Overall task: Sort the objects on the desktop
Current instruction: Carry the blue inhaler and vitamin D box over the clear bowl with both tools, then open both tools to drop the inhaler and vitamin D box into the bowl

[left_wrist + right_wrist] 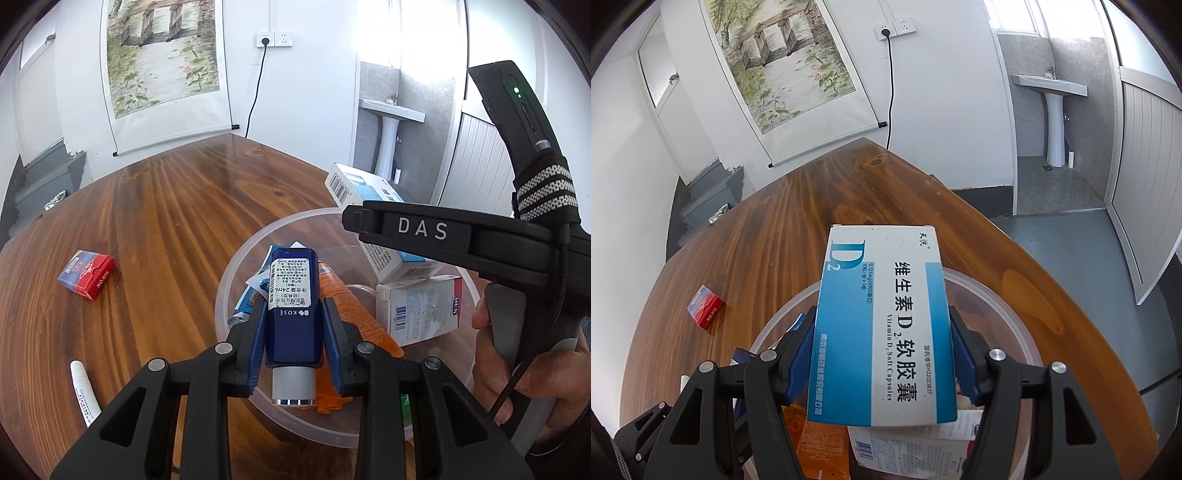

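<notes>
My left gripper [293, 314] is shut on a dark blue KOSE bottle [293, 295] with a silver cap, held above a clear plastic bowl [236, 266]. The bowl holds an orange tube [347, 302], a white box [417, 306] and small packets. My right gripper [882, 339] is shut on a blue and white vitamin D2 box [882, 325], held over the same bowl [1008, 306]. The right gripper's body crosses the right side of the left wrist view, with the vitamin box [351, 184] in it.
A red and blue card pack [86, 273] lies on the wooden table [166, 206] to the left, also in the right wrist view [706, 306]. A white tube [85, 391] lies near the table's front left edge. A wall scroll hangs behind the table.
</notes>
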{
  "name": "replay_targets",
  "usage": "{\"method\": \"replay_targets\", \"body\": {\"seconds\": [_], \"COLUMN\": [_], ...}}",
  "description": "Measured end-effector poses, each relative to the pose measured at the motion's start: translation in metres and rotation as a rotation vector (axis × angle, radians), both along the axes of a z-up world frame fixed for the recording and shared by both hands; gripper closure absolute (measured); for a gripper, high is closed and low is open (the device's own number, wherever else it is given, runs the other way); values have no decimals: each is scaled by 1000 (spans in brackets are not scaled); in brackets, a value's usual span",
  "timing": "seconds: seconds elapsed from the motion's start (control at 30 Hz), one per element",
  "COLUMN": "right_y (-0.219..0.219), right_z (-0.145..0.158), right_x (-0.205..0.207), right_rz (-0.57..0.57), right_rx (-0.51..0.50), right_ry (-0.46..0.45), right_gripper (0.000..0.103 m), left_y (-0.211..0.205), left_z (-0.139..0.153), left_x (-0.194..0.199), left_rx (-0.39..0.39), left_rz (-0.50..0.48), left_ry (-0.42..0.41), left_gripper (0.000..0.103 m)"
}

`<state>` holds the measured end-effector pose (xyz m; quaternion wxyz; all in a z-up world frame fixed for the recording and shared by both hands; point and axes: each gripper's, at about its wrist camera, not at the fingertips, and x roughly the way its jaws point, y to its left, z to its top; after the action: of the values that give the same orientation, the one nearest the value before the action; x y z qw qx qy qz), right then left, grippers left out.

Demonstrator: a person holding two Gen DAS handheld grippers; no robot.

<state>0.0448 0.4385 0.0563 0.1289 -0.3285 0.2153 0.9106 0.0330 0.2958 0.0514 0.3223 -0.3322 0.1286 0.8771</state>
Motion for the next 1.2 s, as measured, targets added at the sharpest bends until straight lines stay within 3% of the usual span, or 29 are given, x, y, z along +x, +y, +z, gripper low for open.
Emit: {"method": "replay_targets", "body": {"seconds": [0.3,0.47,1.0,1.2], "right_y": [6,10,0,5], "right_z": [-3,-5,-5,0], "right_x": [3,5,3,10], "right_rz": [-15,-28,14,-28], "right_rx": [-49,-80,-46,-41], "right_ry": [-2,-1,10,42], "right_gripper": [34,34,33,33], "left_y": [10,6,-18,-22], "left_z": [-8,-5,14,12], "left_x": [7,11,10,8], "left_rx": [-15,5,67,68], "left_rz": [-47,-38,6,26], "left_ry": [-19,-4,18,15], "left_gripper": [71,49,49,49]}}
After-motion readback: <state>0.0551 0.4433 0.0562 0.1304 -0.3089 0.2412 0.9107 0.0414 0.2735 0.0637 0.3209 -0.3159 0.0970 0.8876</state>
